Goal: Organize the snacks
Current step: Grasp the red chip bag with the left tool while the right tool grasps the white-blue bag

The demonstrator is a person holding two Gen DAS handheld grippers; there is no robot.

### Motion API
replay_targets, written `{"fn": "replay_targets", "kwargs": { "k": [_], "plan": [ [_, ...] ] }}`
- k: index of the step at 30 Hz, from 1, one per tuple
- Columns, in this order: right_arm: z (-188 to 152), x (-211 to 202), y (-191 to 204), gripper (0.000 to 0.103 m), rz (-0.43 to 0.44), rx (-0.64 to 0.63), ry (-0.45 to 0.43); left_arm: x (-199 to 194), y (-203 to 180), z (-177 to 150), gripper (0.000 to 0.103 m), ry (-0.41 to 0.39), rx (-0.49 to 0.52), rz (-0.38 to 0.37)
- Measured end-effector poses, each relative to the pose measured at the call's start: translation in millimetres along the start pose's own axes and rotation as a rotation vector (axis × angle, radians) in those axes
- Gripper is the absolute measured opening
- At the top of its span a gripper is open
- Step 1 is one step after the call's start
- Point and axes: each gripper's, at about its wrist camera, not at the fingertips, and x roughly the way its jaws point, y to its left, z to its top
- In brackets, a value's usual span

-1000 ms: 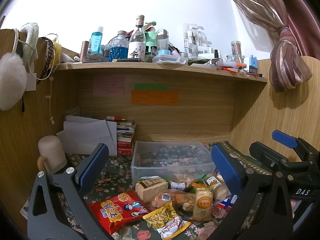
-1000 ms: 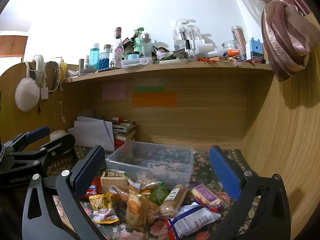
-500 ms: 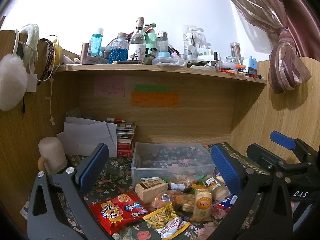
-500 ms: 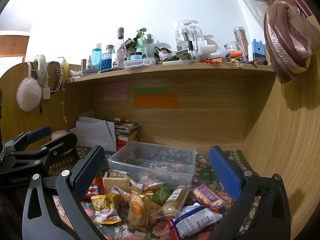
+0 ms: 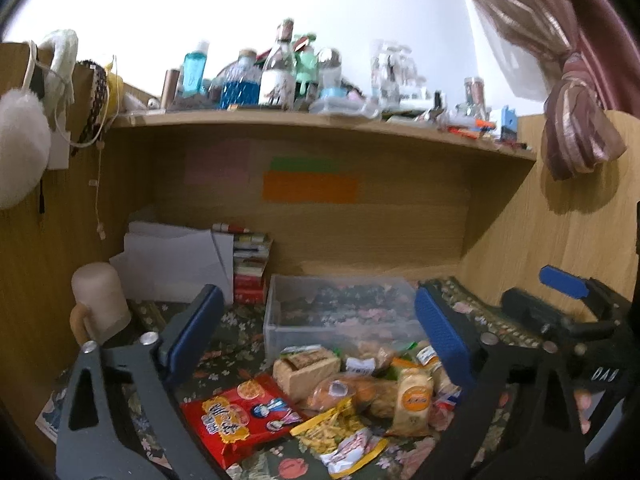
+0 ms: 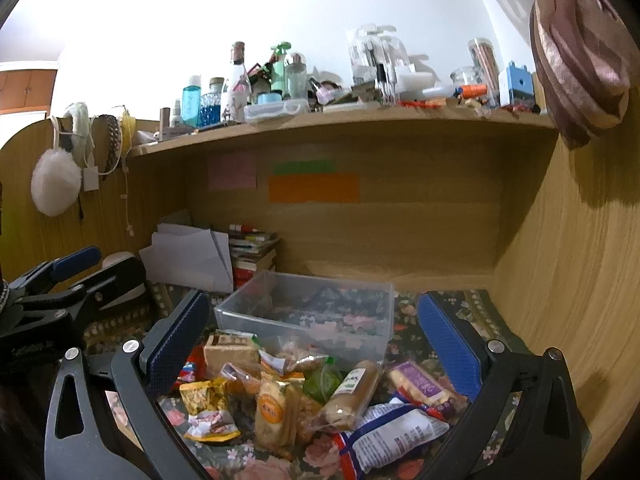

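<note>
A pile of wrapped snacks (image 5: 360,396) lies on the floral cloth in front of an empty clear plastic bin (image 5: 340,312). It includes a red chip bag (image 5: 236,416), a yellow snack bag (image 5: 336,436) and a tan cake block (image 5: 306,368). In the right wrist view the pile (image 6: 304,396) shows a white-blue packet (image 6: 396,436) and a long roll (image 6: 352,392) before the bin (image 6: 312,312). My left gripper (image 5: 316,336) is open and empty above the pile. My right gripper (image 6: 312,340) is open and empty above it too.
Wooden desk walls close in left, back and right. A cluttered shelf of bottles (image 5: 280,80) runs overhead. White papers (image 5: 176,264) and stacked books (image 5: 250,264) stand at back left, a cream mug (image 5: 100,304) at left. A curtain (image 5: 580,128) hangs at right.
Both grippers have drifted slightly, so the scene shifts a little in each view. Both stay open and nothing on the desk has moved.
</note>
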Motion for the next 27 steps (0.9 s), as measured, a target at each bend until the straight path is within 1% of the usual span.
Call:
{"fn": "replay_targets", "kwargs": {
  "k": [1, 3, 7, 11, 14, 18, 20, 22, 25, 27],
  "plan": [
    [-1.5, 1.9, -3.3, 0.102, -0.003, 0.003, 0.013, 3.4, 3.1, -2.0, 0.090, 0.017, -0.001, 0.008],
    [-5.4, 5.6, -10.5, 0.098, -0.008, 0.009, 0.042, 10.2, 10.6, -7.4, 0.090, 0.052, -0.003, 0.024],
    [-16.8, 13.5, -25.0, 0.096, -0.028, 0.030, 0.104, 22.5, 27.4, -21.3, 0.089, 0.118, -0.006, 0.058],
    [-33.7, 23.2, -41.3, 0.090, -0.067, 0.045, 0.192, 34.7, 43.2, -40.4, 0.089, 0.200, 0.005, 0.089],
    [-45.0, 28.3, -52.2, 0.089, -0.095, 0.055, 0.256, 44.0, 54.3, -55.7, 0.089, 0.265, 0.015, 0.100],
    [-56.8, 32.1, -62.3, 0.089, -0.106, 0.083, 0.328, 59.3, 62.8, -74.8, 0.091, 0.347, 0.032, 0.093],
    [-62.3, 34.4, -65.4, 0.089, -0.104, 0.101, 0.359, 66.3, 65.2, -81.2, 0.093, 0.368, 0.033, 0.087],
    [-66.1, 37.4, -66.1, 0.089, -0.098, 0.118, 0.376, 76.2, 67.5, -87.8, 0.100, 0.398, 0.039, 0.068],
    [-71.6, 43.7, -66.7, 0.090, -0.082, 0.144, 0.400, 89.6, 68.3, -97.4, 0.102, 0.430, 0.067, 0.058],
    [-74.7, 49.1, -65.4, 0.091, -0.087, 0.143, 0.416, 96.3, 67.8, -102.8, 0.103, 0.440, 0.083, 0.059]
  ]
}}
